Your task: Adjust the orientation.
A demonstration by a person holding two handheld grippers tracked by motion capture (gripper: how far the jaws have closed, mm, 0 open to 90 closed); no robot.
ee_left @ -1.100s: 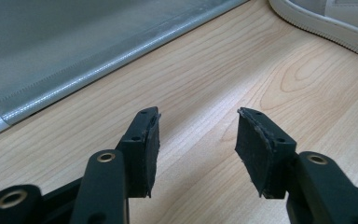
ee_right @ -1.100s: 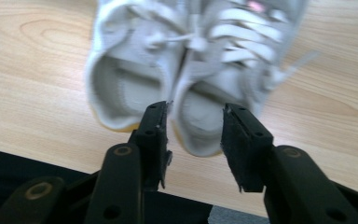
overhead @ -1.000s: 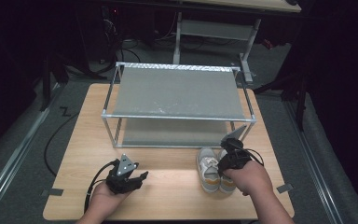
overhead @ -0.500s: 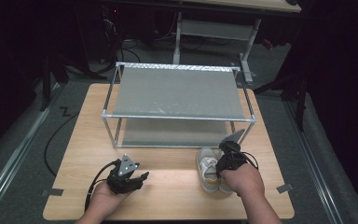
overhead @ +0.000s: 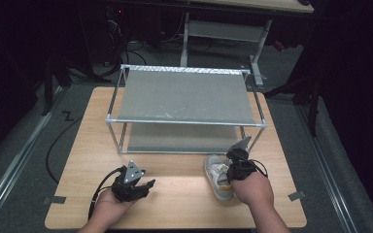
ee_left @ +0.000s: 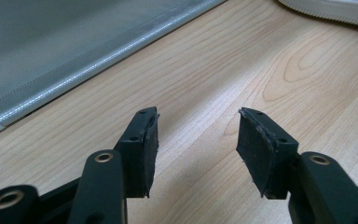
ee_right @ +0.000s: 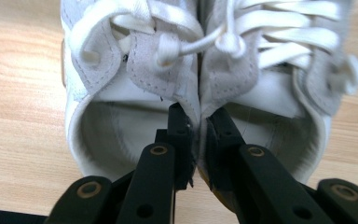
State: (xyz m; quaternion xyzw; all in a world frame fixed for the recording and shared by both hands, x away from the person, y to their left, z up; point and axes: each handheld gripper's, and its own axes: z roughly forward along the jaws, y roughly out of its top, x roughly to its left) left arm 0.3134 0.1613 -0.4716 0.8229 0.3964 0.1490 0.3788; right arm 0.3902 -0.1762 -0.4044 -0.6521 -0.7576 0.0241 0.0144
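The right gripper (ee_right: 196, 140) has its jaws closed on the two inner collars of a pair of white shoes (ee_right: 196, 70), one jaw inside each shoe opening, so both shoes are pinched together. The pair stands on the tabletop (overhead: 184, 194) near its front edge, toward the right corner, just in front of the metal shelf rack (overhead: 184, 104). The left gripper (ee_left: 196, 140) is open and holds nothing; it rests low near the front edge, on the left side.

A possible risk (this is my judgement) is that the soft collars slip out when the pair is lifted, because only thin fabric is held, and one shoe may drop or hang tilted. The rack's front bar and right leg are close to the shoes, so they could catch there. Open room stays in the middle of the front edge, between the two hands.
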